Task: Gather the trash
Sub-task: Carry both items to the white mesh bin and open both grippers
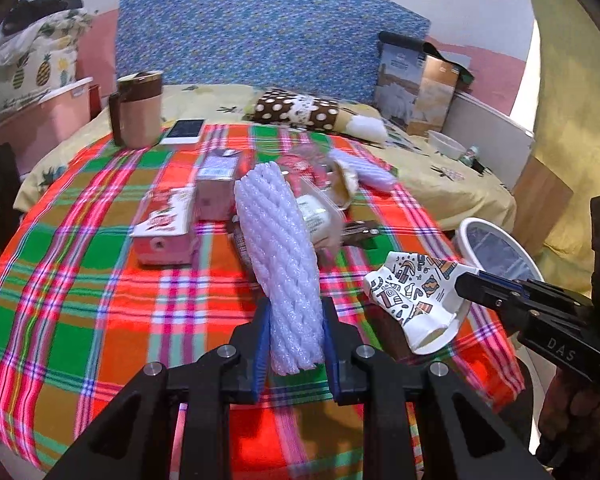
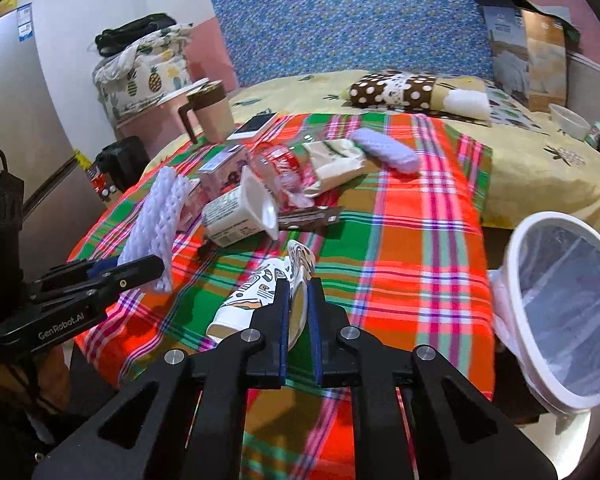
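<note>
My left gripper (image 1: 293,312) is shut on a white foam net sleeve (image 1: 278,252) and holds it upright above the plaid cloth; it also shows in the right wrist view (image 2: 156,220). My right gripper (image 2: 299,288) is shut on a crushed patterned paper cup (image 2: 260,296), seen in the left wrist view (image 1: 416,300) off the table's right edge. A white-rimmed trash bin (image 2: 560,280) with a clear liner stands at the right, beside the table.
On the plaid cloth (image 2: 420,240) lie a yogurt cup (image 2: 240,216), pink cartons (image 1: 168,228), a clear plastic container (image 2: 276,164), a paper bag (image 2: 332,164), a purple foam sleeve (image 2: 384,150) and a dark wrapper (image 2: 308,216). A pink mug (image 1: 140,108) and phone (image 1: 184,130) sit behind.
</note>
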A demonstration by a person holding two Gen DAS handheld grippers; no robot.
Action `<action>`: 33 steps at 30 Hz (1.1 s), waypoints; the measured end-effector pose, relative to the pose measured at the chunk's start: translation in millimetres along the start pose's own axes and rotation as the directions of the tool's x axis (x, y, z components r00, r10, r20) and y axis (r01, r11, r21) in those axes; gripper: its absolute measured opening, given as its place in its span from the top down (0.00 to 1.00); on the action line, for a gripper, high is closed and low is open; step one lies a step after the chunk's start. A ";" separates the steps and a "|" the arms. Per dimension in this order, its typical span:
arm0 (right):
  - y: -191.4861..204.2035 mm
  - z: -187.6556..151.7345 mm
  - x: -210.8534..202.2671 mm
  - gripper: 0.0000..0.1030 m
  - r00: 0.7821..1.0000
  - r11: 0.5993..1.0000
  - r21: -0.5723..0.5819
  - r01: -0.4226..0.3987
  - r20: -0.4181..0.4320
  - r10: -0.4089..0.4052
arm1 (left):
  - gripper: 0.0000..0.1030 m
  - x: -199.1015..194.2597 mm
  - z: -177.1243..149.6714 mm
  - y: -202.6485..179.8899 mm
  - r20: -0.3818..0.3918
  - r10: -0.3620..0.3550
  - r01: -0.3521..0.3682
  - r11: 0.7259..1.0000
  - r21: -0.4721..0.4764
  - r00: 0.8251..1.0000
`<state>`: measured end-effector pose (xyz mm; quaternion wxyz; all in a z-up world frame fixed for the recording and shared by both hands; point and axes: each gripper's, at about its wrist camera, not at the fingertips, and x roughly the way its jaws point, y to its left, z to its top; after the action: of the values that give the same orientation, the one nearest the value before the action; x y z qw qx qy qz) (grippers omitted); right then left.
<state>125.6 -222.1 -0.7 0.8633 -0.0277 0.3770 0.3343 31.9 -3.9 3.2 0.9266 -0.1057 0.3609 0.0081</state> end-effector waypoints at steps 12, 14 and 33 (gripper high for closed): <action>-30.4 -3.7 -23.1 0.90 0.995 0.996 0.062 0.066 0.071 -0.071 | 0.77 14.2 17.0 -50.2 -0.003 -0.085 0.084 0.991 0.101 0.996; -38.3 -3.1 -28.4 0.90 0.992 0.994 0.074 0.079 0.087 -0.086 | 0.77 17.9 19.4 -57.9 -0.008 -0.096 0.096 0.989 0.116 0.995; -137.9 -29.3 -73.6 0.90 0.934 0.904 0.299 0.306 0.090 -0.346 | 0.77 83.9 42.1 -196.7 -0.132 -0.353 0.377 0.879 0.293 0.926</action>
<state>153.3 -378.6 -0.5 0.9266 0.0555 0.3487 0.1295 140.0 -192.8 14.6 0.9023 -0.0239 0.3653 -0.2278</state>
